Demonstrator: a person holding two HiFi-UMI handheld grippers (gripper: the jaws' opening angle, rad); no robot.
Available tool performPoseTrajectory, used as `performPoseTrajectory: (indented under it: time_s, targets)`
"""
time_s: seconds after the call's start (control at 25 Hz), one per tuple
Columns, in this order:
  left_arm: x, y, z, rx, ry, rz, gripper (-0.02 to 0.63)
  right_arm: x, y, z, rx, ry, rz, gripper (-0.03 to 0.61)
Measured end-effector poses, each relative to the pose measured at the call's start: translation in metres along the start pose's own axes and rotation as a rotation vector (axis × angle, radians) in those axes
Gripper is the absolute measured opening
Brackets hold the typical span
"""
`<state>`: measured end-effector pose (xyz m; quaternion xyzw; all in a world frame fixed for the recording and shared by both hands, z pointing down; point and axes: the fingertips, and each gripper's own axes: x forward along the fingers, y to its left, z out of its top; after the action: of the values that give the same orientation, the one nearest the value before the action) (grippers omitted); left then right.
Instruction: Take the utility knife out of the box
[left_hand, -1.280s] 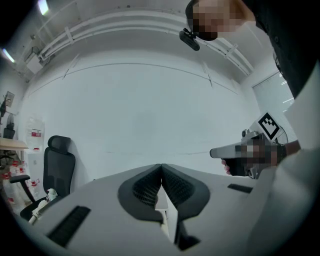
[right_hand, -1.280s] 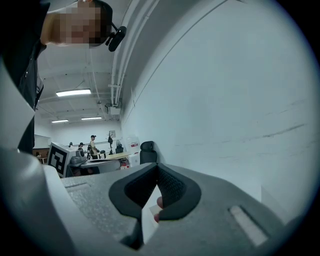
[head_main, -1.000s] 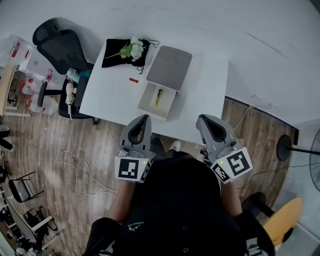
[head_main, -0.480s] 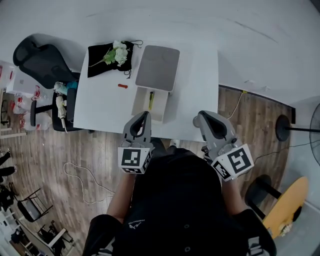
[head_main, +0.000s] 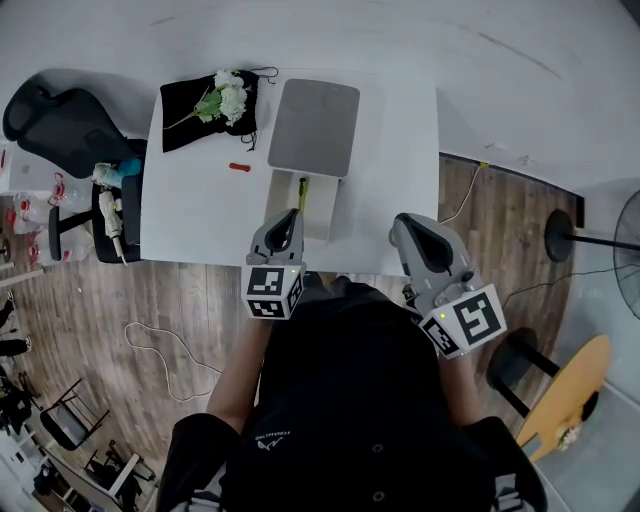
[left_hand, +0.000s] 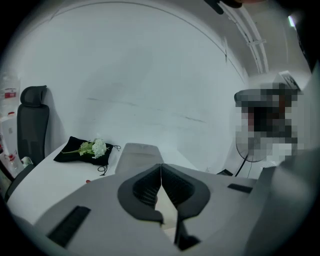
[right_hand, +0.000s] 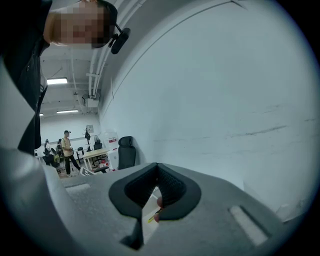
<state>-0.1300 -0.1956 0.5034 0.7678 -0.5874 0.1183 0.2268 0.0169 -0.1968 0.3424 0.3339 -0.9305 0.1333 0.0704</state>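
White table (head_main: 400, 150) carries an open white box (head_main: 328, 208), and its grey lid (head_main: 313, 127) lies flat, touching the box's far end. The utility knife (head_main: 302, 192) is inside the box, in the left half. It is a thin yellow-green stick with its long axis running near to far, parallel to the box's long walls. It is too small to tell which end is the blade end.

Only the head view shows the knife clearly. The left gripper view shows the lid, a black cloth (left_hand: 75, 151) with white flowers (left_hand: 96, 147) at far left, and a black chair (left_hand: 31, 125), but the gripper body hides the box interior. The right gripper view looks along a white wall to a distant room with a standing person (right_hand: 66, 146). Only a yellow sliver shows low between its pads.

The left gripper (head_main: 288, 216) has its jaws clenched tip to tip with nothing between them. It sits over the box's near left corner. The right gripper (head_main: 408, 224) is also clenched and empty, to the right of the box, at the table's near edge.

The box's near end is close to the table's near edge. There is bare table to the right of the box and lid. A small red piece (head_main: 239, 167) lies just left of the box. Wooden floor (head_main: 150, 300) runs beyond the near edge.
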Motion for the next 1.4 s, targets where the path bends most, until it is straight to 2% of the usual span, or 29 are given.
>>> performPoseTrajectory:
  time_s: [0.2,0.48,0.68,0.76,1.04,1.28,1.4]
  targets:
    - [0.031,0.017,-0.021,-0.033,0.089,-0.003,0.006,0.012,-0.006,-0.002,0.013,0.014,-0.030,0.005]
    - [0.064,0.029,-0.050,-0.005,0.228,0.007,0.008,0.027,-0.008,-0.005,0.034,0.028,-0.059,0.005]
    - [0.081,0.037,-0.062,0.010,0.307,0.045,0.010,0.031,-0.012,-0.006,0.039,0.038,-0.075,0.005]
    - [0.088,0.039,-0.071,0.000,0.358,0.045,0.100,0.033,-0.016,-0.005,0.043,0.041,-0.086,0.005]
    - [0.105,0.052,-0.092,-0.053,0.436,0.107,0.101,0.033,-0.031,-0.006,0.060,0.055,-0.128,0.005]
    - [0.122,0.056,-0.110,-0.073,0.509,0.109,0.124,0.036,-0.043,-0.010,0.072,0.072,-0.157,0.005]
    - [0.127,0.061,-0.117,-0.108,0.541,0.138,0.127,0.036,-0.048,-0.010,0.075,0.080,-0.174,0.005]
